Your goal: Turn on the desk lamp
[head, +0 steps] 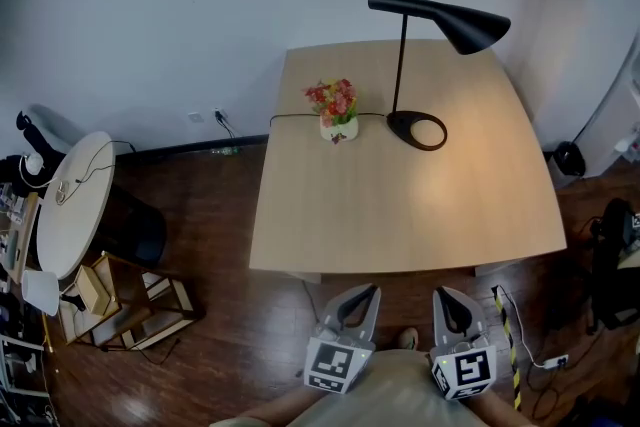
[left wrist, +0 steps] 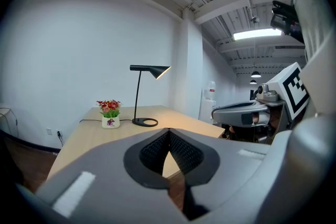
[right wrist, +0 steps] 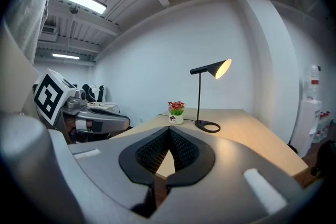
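A black desk lamp [head: 438, 20] stands at the far side of the wooden desk [head: 400, 205] on a ring base [head: 417, 130]. Its shade [right wrist: 219, 67] glows and warm light falls on the desk top beside the base. The lamp [left wrist: 149, 69] shows lit in the left gripper view too. My left gripper [head: 362, 297] and right gripper [head: 450, 300] hang side by side below the desk's near edge, well short of the lamp. Both are shut, jaw tips touching, with nothing held.
A small pot of flowers [head: 336, 110] sits left of the lamp base, with the lamp's black cord [head: 295, 116] running to the desk's left edge. A round white side table [head: 70, 203] and wooden rack [head: 130, 300] stand at left. A cable strip [head: 510, 340] lies at right.
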`<state>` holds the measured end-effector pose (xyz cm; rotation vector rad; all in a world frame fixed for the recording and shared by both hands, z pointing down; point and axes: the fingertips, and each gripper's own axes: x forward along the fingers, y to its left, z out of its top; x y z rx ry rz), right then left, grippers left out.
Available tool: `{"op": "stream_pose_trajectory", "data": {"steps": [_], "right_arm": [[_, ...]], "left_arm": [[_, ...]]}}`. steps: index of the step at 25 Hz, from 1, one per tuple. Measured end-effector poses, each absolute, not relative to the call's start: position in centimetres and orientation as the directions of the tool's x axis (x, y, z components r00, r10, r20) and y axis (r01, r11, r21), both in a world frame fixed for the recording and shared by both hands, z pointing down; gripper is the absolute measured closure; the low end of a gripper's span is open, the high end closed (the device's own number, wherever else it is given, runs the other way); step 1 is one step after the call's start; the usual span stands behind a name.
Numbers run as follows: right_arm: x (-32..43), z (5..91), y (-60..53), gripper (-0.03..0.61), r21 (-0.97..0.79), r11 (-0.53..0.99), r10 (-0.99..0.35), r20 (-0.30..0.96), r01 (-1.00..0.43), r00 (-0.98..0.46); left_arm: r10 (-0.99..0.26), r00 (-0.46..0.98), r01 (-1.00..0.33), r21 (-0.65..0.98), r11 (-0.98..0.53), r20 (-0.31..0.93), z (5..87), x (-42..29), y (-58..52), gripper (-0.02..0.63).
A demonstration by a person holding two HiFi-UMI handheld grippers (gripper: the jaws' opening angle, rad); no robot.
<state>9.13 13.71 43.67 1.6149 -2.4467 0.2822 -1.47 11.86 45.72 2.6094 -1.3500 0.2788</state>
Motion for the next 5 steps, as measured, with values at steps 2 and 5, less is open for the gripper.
{"op": "stream_pose_trajectory", "data": {"steps": [2,5], "right_arm": [[8.94,43.66,13.74,0.581,-0.053,0.387,-0.883,0.265,-0.92,-0.387],[8.58,43.55,13.68,0.581,-0.055,0.389,-0.882,0.265,-0.919,-0.389]], "left_arm": [[-0.785,0.566,-0.82,0.081,-0.566,0.253,45.68,-1.72,11.95,0.615],[-0.785,0.565,-0.821,0.078,-0.566,0.254,45.61,-2.07,11.95,0.615]]}}
